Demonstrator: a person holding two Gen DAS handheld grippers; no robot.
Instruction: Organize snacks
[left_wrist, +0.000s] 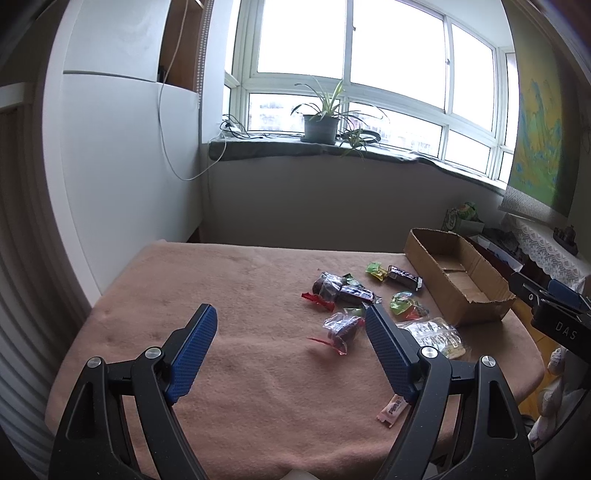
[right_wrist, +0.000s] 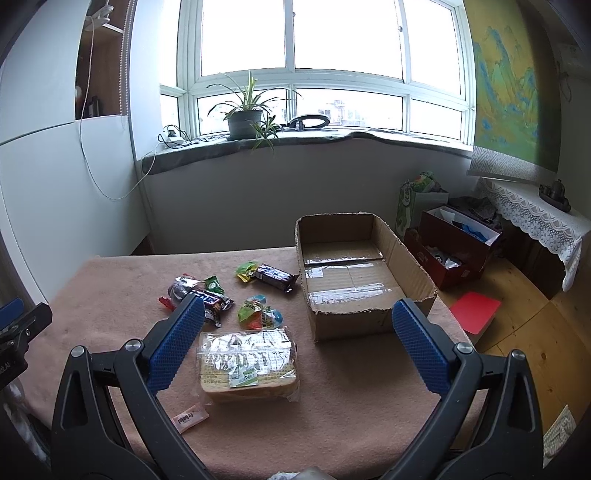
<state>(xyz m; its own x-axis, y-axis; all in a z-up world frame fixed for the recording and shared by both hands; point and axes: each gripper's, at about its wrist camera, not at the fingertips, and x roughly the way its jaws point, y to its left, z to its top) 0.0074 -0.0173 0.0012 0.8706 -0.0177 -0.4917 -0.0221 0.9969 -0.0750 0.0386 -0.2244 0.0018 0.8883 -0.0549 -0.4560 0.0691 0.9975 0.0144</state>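
1. Snacks are scattered over the middle of the tabletop (right_wrist: 351, 406), which has a pinkish-tan fuzzy cloth on it. Biggest one is a clear-wrapped pack of sliced bread (right_wrist: 248, 365), lower centre of the right wrist view, with a small green and white label I can't read.
2. Behind the bread there are two dark chocolate bars: one (right_wrist: 276, 277) up by the box and another (right_wrist: 210, 301) left of centre, lying against a dark, shiny clear-wrapped snack (right_wrist: 181, 288). The white lettering on the bars is too blurry to read.
3. Small stuff: green and yellow candy wrappers (right_wrist: 246, 271), a colourful jelly-type pack (right_wrist: 258, 314), and a pink sachet (right_wrist: 190, 417) near the front edge, with print on it that's too small for me.
4. The cardboard box (right_wrist: 354, 328) sits open at centre right of that view, ragged rim, nothing inside but tape strips on the bottom.
5. Left gripper (left_wrist: 291, 345): fingers spread wide, holding nothing, hanging over bare cloth. A crinkly clear wrapper with red ends (left_wrist: 340, 330) lies just inside its right finger in the picture.
6. Right gripper (right_wrist: 299, 343): fingers also spread wide and empty, bread pack showing between them nearer the left one. "DAS" is readable on the right gripper body at the right edge of the left wrist view.
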